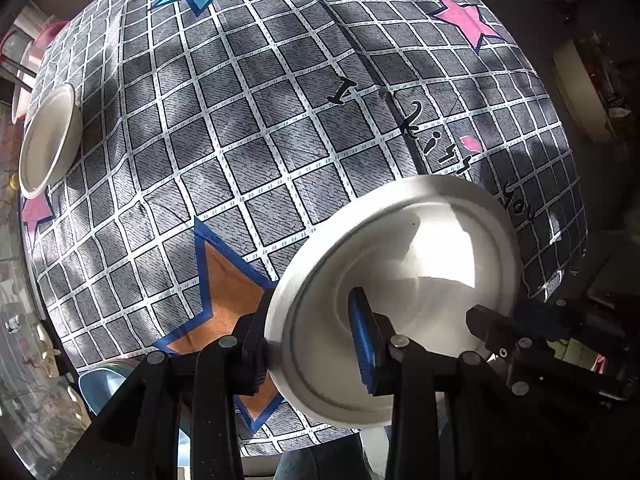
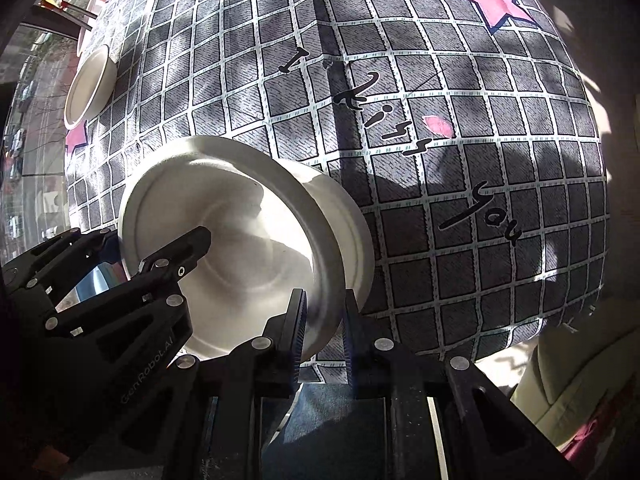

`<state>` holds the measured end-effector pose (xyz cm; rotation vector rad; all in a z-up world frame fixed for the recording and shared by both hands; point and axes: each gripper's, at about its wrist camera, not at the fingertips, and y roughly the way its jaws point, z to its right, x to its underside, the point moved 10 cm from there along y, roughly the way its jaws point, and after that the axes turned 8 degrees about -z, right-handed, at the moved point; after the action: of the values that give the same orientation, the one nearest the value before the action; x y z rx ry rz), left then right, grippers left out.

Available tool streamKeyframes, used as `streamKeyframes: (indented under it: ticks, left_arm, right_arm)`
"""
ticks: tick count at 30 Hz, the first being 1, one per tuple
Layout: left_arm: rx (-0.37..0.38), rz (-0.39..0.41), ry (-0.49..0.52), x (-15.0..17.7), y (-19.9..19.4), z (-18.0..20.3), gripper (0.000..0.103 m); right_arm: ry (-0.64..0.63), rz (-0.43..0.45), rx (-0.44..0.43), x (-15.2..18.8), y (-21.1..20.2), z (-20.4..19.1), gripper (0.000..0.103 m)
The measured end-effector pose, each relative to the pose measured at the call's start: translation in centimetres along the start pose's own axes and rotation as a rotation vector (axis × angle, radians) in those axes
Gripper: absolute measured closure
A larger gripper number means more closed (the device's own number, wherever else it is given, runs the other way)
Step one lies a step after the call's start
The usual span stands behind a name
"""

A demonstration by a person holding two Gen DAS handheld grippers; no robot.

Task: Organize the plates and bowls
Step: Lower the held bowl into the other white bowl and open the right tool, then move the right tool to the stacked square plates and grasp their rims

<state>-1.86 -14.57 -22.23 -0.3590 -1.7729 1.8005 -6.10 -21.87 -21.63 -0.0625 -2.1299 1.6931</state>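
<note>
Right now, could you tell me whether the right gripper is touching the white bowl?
Touching. The right wrist view shows the right gripper with both pads clamped on the rim wall of the white bowl.

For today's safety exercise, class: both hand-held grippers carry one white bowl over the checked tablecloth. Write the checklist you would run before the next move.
1. Left hand-held gripper clamps the white round bowl by its rim: ok.
2. Right hand-held gripper clamps the opposite rim: ok.
3. Bowl empty: ok.
4. Second white bowl at the far edge of the checked tablecloth, upright: ok.
5. Bowl level: cannot tell.
</note>
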Motion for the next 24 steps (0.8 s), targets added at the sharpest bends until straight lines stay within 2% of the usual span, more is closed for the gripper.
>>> streamKeyframes:
  ticks: [4,6,11,14,16,17,18,19,20,22,24]
  left_arm:
    - [0.008,-0.005,0.003,-0.1,0.5,0.2,0.065]
    - [-0.007,0.001,0.005,0.0,0.7,0.1,0.06]
    - [-0.036,0.025,-0.018,0.3,0.9,-0.8,0.034]
    - [-0.023,0.035,-0.053,0.8,0.7,-1.8,0.026]
    - [-0.02,0.044,-0.071,1.2,0.4,-2.6,0.024]
    - [-0.03,0.049,-0.08,1.4,0.3,-3.1,0.024]
    - [-0.037,0.054,-0.088,1.7,0.2,-3.6,0.024]
    - [-0.033,0.057,-0.095,1.9,0.2,-4.0,0.024]
    - [-0.025,0.058,-0.104,2.1,0.0,-4.5,0.023]
    - [-0.016,0.067,-0.121,2.6,-0.5,-5.4,0.023]
    - [-0.004,0.085,-0.127,3.2,-1.0,-6.0,0.023]
  right_arm:
    - [0.002,-0.004,0.017,-0.2,0.3,0.5,0.084]
    - [-0.002,-0.005,0.026,-0.3,0.6,0.4,0.084]
    - [-0.018,-0.016,0.043,-0.1,1.0,0.1,0.084]
    - [-0.014,-0.02,0.046,0.1,1.2,0.1,0.084]
    - [-0.007,-0.018,0.048,0.2,1.2,0.2,0.082]
    - [-0.003,-0.013,0.051,0.1,1.1,0.3,0.071]
    - [0.002,-0.004,0.063,0.1,1.0,0.5,0.065]
    - [0.007,0.008,0.074,0.2,0.6,0.7,0.052]
    - [0.006,0.022,0.069,0.2,0.3,0.7,0.045]
    - [0.005,0.033,0.057,0.2,-0.3,0.5,0.043]
    - [0.011,0.057,0.063,0.0,-1.0,0.4,0.029]
